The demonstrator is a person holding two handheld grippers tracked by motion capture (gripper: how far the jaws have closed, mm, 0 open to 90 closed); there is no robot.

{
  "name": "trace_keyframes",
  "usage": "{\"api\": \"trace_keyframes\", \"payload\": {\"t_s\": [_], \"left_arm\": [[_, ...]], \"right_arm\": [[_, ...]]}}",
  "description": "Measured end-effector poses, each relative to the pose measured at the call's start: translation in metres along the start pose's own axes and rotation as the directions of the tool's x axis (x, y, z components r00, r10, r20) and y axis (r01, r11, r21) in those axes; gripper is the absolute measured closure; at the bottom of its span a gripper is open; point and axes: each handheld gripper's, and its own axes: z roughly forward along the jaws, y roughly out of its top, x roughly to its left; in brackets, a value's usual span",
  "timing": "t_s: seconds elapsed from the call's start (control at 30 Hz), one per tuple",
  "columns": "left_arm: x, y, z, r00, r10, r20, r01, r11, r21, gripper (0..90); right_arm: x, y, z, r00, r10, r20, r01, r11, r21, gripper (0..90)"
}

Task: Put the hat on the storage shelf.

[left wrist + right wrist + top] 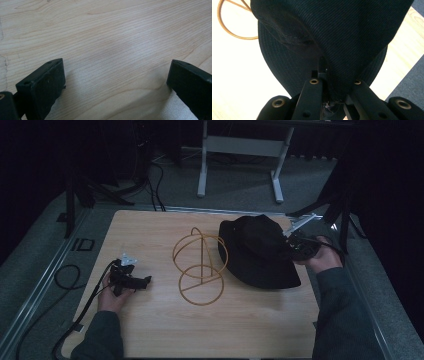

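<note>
A black brimmed hat lies at the right of the wooden table, its right side lifted. My right gripper is shut on the hat's fabric, which is pinched between the jaws in the right gripper view. A gold wire hat stand stands upright in the table's middle, just left of the hat; a loop of the stand appears in the right gripper view. My left gripper rests low at the table's left, open with nothing between its wide-apart jaws over the bare wood.
Black cables trail off the table's left edge onto the grey floor. A white metal frame stands beyond the far edge. Dark tripod legs sit by the far right corner.
</note>
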Motion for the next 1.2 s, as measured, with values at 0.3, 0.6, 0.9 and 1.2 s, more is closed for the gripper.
{"api": "trace_keyframes", "payload": {"t_s": [0.3,0.6,0.9,1.2], "left_arm": [[0.0,0.0,0.0,1.0,0.0,0.0,0.0,1.0,0.0,2.0],[0.0,0.0,0.0,1.0,-0.002,0.0,0.002,1.0,0.0,2.0],[0.0,0.0,0.0,1.0,-0.001,0.0,0.001,1.0,0.0,2.0],[0.0,0.0,0.0,1.0,0.0,0.0,0.0,1.0,0.0,2.0]], "right_arm": [[-0.001,0.003,-0.012,0.9999,-0.016,0.004,0.017,0.999,-0.028,87.7],[-0.003,0.005,-0.021,0.9994,-0.034,0.003,0.034,0.999,-0.028,87.7],[-0.004,0.007,-0.031,0.9988,-0.049,0.005,0.05,0.998,-0.038,87.7],[-0.006,0.008,-0.038,0.9983,-0.058,0.005,0.058,0.998,-0.036,87.7]]}}
